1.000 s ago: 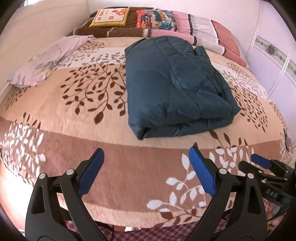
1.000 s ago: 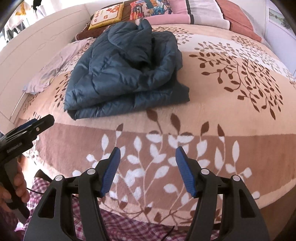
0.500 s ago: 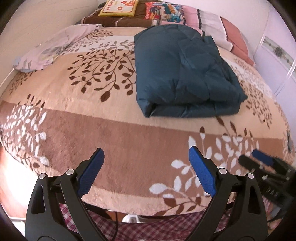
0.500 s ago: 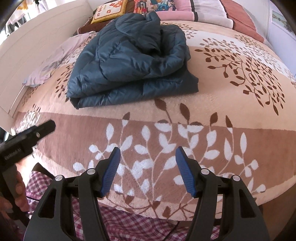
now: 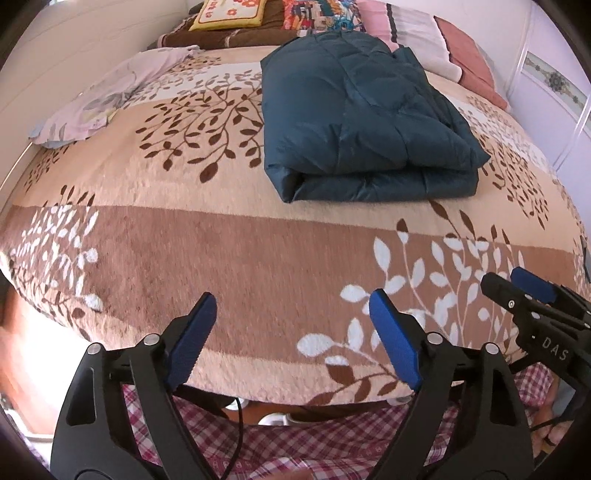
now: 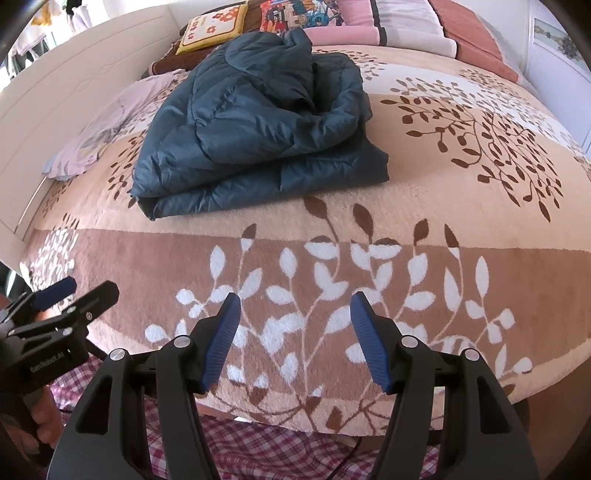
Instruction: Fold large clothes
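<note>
A dark teal padded jacket [image 5: 354,122] lies folded in a thick bundle on the bed, also in the right wrist view [image 6: 258,122]. My left gripper [image 5: 291,317] is open and empty, held back over the bed's near edge, well short of the jacket. My right gripper [image 6: 295,317] is open and empty, also at the near edge. The right gripper shows at the right of the left wrist view [image 5: 532,295]; the left gripper shows at the left of the right wrist view [image 6: 70,299].
The bed carries a beige and brown leaf-pattern blanket [image 5: 147,229]. A pale lilac cloth [image 5: 107,96] lies at the far left. Pillows [image 5: 232,14] line the headboard. A white wall panel [image 6: 74,81] runs along the left. Checked fabric [image 5: 295,443] is below the grippers.
Both grippers have drawn back and tilted slightly, so the jacket sits a little farther up in both views. Both stay open and empty. The jacket has not moved.
</note>
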`<state>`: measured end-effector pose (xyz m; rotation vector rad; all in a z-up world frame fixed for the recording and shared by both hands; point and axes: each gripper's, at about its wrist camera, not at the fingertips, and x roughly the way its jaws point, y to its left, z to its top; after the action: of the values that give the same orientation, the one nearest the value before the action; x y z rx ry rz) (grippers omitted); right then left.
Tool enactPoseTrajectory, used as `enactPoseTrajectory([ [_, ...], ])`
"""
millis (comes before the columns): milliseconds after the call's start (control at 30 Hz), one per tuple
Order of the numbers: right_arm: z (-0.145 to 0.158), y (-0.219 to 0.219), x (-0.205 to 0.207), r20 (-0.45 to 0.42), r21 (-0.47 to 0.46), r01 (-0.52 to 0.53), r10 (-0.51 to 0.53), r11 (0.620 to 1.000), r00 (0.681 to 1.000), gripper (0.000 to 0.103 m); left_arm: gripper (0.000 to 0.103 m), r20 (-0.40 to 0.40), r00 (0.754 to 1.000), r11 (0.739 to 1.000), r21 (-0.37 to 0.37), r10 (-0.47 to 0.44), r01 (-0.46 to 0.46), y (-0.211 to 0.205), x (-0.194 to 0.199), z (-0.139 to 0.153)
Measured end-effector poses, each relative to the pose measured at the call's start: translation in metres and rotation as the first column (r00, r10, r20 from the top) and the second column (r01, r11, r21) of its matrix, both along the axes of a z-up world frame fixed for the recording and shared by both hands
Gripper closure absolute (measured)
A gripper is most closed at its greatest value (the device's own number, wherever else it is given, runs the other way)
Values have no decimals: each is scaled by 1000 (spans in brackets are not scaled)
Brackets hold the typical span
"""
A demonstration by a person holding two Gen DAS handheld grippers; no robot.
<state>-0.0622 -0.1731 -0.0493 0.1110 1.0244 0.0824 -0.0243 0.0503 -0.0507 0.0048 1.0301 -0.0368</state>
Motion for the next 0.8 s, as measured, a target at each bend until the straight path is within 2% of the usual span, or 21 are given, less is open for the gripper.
enactPoseTrajectory([
  [800, 0, 4, -5, 10, -42, 4, -3, 999, 1000, 41, 30, 7, 1000, 1000, 15, -16, 16, -5, -8, 3],
])
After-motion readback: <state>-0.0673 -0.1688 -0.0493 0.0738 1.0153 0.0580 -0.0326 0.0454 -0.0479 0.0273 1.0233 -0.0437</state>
